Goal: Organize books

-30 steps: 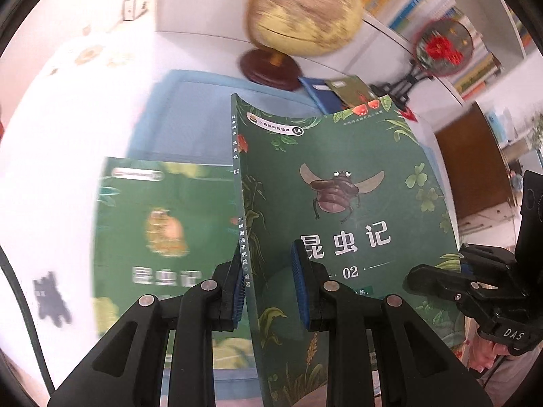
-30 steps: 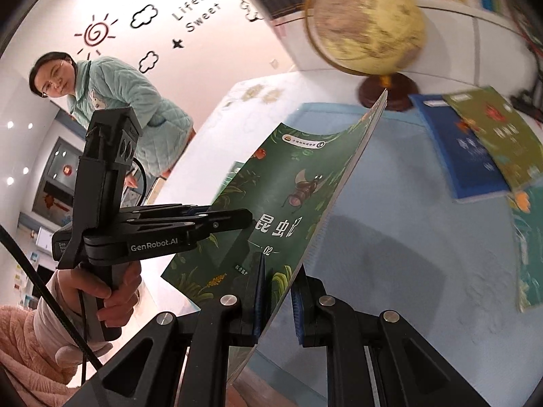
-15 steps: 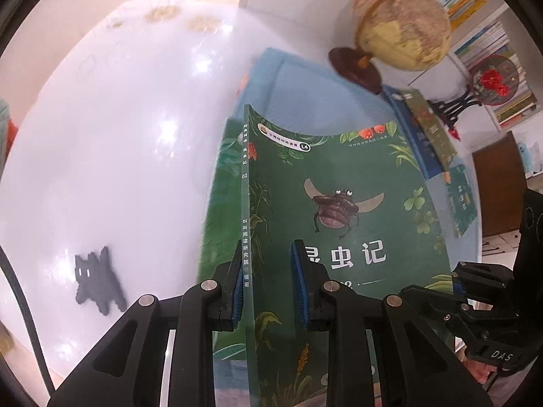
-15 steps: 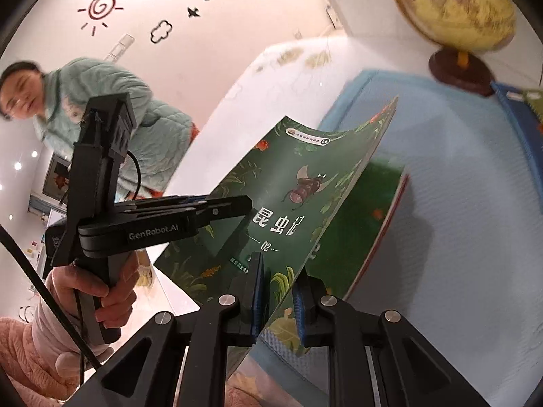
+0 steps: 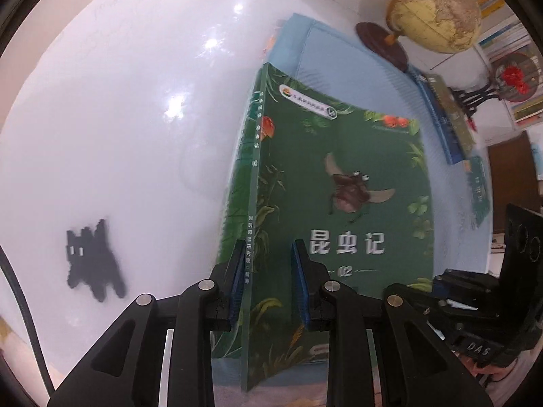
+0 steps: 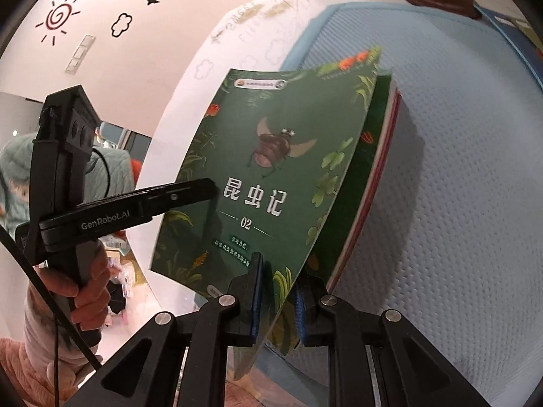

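— Grippers first: how did we have the book?

— We had both clamped on the green insect book [image 5: 339,176]. Our left gripper [image 5: 268,285] had its jaws nearly closed over the spine edge, a pad on each face. Our right gripper [image 6: 276,291] had its jaws just as narrow over the near corner of the opposite edge, pads pressing the cover and the back.

— Why two grips on one thin book?

— We judged the cover too floppy for one; in the right view it bowed even so. A pinch at each side kept it from sagging or swinging as we brought it down.

— And where was it, measured from the book itself?

— It was in the air, tilted, spine side toward the white table [image 5: 118,135]. Directly under it lay a second green book [image 6: 380,156], red-edged, on the blue mat [image 6: 458,135]; we could not tell whether the two touched. We took that as the start of a pile, which is why ours hung squarely over it.

— Further off?

— Beyond the held book's far edge, more books [image 5: 451,125] lay well apart on the mat, and past its top corner stood the globe [image 5: 434,10].
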Demonstrator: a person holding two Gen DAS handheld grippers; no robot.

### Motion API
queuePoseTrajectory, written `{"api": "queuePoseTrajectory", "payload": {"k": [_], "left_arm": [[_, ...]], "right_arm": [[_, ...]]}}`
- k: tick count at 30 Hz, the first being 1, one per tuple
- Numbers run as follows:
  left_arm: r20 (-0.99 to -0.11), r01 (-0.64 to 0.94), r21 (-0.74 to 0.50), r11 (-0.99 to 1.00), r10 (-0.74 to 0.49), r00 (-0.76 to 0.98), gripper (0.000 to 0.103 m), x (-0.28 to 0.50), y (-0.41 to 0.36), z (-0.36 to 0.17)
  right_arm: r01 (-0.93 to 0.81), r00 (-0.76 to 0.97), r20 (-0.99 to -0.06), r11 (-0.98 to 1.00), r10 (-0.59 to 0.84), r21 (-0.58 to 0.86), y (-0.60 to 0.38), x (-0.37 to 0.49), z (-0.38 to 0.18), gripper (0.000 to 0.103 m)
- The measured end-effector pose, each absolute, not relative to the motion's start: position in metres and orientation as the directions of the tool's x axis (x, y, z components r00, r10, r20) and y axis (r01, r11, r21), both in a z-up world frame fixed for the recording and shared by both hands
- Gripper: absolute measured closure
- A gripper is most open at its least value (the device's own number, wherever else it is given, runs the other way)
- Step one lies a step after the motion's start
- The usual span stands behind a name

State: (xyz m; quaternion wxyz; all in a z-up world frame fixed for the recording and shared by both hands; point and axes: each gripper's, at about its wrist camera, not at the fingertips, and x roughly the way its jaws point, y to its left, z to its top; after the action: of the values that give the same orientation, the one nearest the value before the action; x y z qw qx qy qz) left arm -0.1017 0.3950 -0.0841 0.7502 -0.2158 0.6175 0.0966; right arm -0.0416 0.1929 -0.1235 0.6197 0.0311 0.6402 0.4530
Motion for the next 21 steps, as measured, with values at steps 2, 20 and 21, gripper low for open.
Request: {"api": "queuePoseTrajectory", "payload": {"k": [2, 20, 21], "left_arm": [[-0.971, -0.422, -0.184, 0.888, -0.098, 0.218, 0.081, -0.104, 0.397, -0.082], [-0.952, -0.410, 0.027, 0.912, 0.149, 0.267, 0.075, -0.044, 0.327, -0.035], [-0.950, -0.405, 0.032, 0.914, 0.153, 0.270, 0.075, -0.038, 0.316, -0.035]], "right_arm": [[-0.505, -0.237, -0.760, 0.592, 0.605, 0.628, 0.191, -0.039, -0.129, 0.084], [-0.529, -0.110, -0.736, 0.588, 0.668, 0.612, 0.107, 0.028, -0.088, 0.058], [-0.539, -0.096, -0.741, 0.591, 0.665, 0.600, 0.098, 0.035, -0.086, 0.058]]}}
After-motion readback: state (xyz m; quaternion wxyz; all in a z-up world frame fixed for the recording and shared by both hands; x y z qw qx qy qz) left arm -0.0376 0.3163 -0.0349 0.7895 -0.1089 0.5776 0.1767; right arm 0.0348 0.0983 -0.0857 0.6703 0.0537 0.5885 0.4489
